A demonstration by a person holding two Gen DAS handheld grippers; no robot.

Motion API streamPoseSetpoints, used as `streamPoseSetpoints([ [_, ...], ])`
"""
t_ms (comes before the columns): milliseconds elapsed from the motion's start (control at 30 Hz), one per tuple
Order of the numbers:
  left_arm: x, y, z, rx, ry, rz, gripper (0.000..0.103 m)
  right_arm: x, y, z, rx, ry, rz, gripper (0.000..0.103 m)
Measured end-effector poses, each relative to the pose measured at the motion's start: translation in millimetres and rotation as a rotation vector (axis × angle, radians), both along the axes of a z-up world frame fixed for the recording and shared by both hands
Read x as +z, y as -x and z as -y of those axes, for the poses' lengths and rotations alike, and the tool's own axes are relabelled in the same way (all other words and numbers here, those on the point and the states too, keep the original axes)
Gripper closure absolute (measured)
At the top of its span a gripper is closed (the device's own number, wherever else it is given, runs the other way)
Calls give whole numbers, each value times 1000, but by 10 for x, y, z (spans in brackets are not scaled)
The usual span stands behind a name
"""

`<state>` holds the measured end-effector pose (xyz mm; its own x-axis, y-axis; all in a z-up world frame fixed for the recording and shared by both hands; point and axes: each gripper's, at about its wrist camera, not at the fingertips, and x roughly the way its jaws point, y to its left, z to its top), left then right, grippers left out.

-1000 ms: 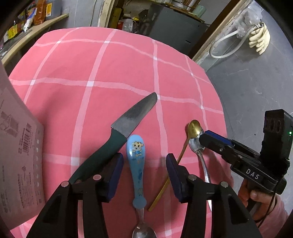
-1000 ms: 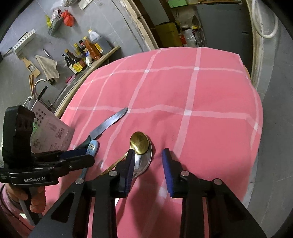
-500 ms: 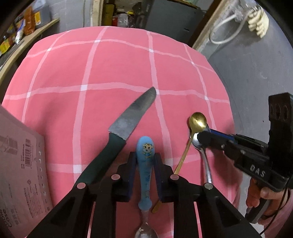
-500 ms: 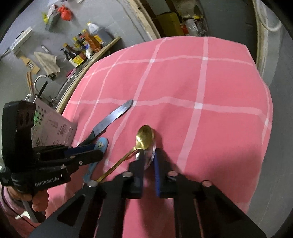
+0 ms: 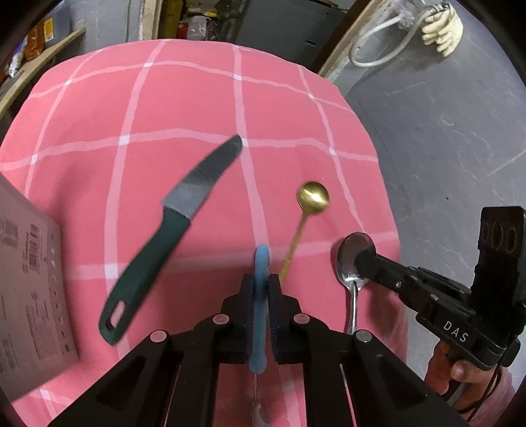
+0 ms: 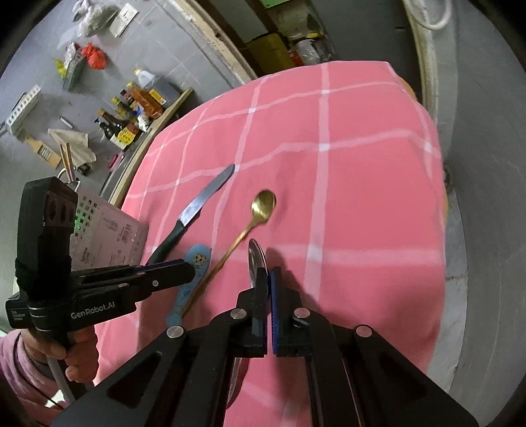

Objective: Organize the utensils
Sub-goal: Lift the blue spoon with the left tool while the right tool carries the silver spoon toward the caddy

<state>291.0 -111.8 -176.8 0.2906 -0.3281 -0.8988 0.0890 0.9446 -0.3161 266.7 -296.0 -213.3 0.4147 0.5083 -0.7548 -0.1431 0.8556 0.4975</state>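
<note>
A: What covers the table?
B: A pink cloth (image 5: 184, 98) with a white grid, draped over the edges.

A: And beyond it?
B: Grey floor (image 5: 443, 138). In the left wrist view, toward one o'clock, a white hose (image 5: 378, 49) loops beside a pale rubber glove (image 5: 442, 29).

A: Anything in the right wrist view?
B: At ten o'clock a curved wooden shelf (image 6: 154, 131) carries sauce bottles (image 6: 131, 111). Past it, a crumpled towel (image 6: 74, 144) lies on the floor near a red bag (image 6: 93, 54). At twelve o'clock sits a yellow box (image 6: 268, 52).

A: And near the cloth's left edge?
B: A grey perforated box (image 6: 108, 230) with printed labels.
</note>
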Motion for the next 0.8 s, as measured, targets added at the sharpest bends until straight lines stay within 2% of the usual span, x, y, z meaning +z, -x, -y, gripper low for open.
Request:
streamPoseSetpoints([
  [267,0,29,102,-61,22,-44,95,-90,246,106,-76,-16,-31,101],
  [467,-44,49,300,-132,-70,-42,93,-91,369,108,-106,-23,-29,101],
  [800,-86,32,496,-209,-123,-55,93,-116,489,147,-144,-34,-35,101],
])
